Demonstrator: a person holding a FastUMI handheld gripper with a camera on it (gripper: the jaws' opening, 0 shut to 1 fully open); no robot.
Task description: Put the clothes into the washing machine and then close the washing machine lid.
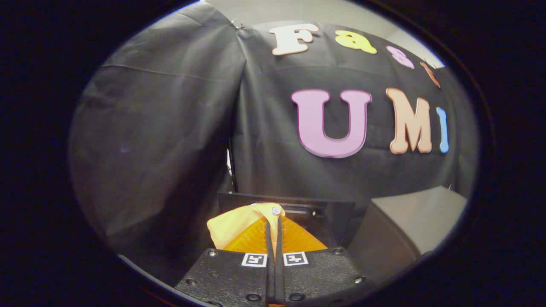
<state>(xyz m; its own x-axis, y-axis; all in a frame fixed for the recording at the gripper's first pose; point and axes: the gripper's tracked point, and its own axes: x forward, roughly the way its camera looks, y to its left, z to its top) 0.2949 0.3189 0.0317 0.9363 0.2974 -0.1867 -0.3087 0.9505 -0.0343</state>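
Observation:
A yellow garment [232, 226] with a small white button near its top edge is pinched between my fingers and bulges out to their left. My gripper [275, 224] is shut on this cloth, the two fingers pressed together with fabric between them. It is held up off any surface, facing the black cloth wall. Just beyond the fingertips stands a dark flat panel [330, 211] with a recessed slot and a round fitting; I cannot tell whether it belongs to the washing machine.
A grey box-like body [409, 221] with a flat top stands to the right of the fingers, close by. The black cloth wall [170, 140] hangs behind everything, with a fold line running down its middle.

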